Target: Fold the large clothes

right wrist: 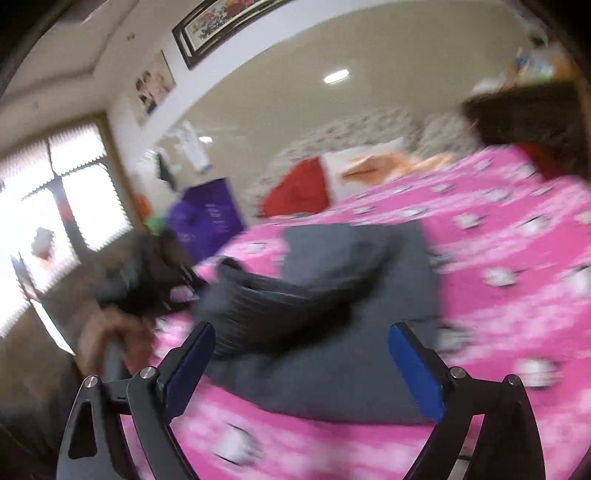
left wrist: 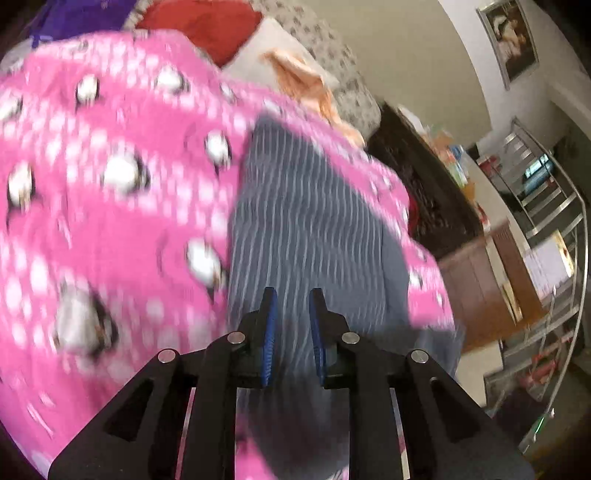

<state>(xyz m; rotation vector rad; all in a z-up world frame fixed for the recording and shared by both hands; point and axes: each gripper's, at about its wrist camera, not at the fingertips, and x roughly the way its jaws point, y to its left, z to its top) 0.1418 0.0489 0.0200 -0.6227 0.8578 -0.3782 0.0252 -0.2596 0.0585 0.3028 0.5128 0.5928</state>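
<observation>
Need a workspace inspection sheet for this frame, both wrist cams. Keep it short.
Surface: bed with pink patterned cover; both views motion-blurred.
Job's things: grey striped garment lies on the cover, partly folded over itself in the right wrist view.
Clutter: red pillow, white pillow, orange cloth at the head end; purple bag beside the bed.
Grippers: left claw over the garment, pads close but a gap shows, no cloth seen between them; right claw wide open above the garment.
Cables: nothing seen.
Surroundings: window, framed pictures, dark cabinet, metal stair railing.
</observation>
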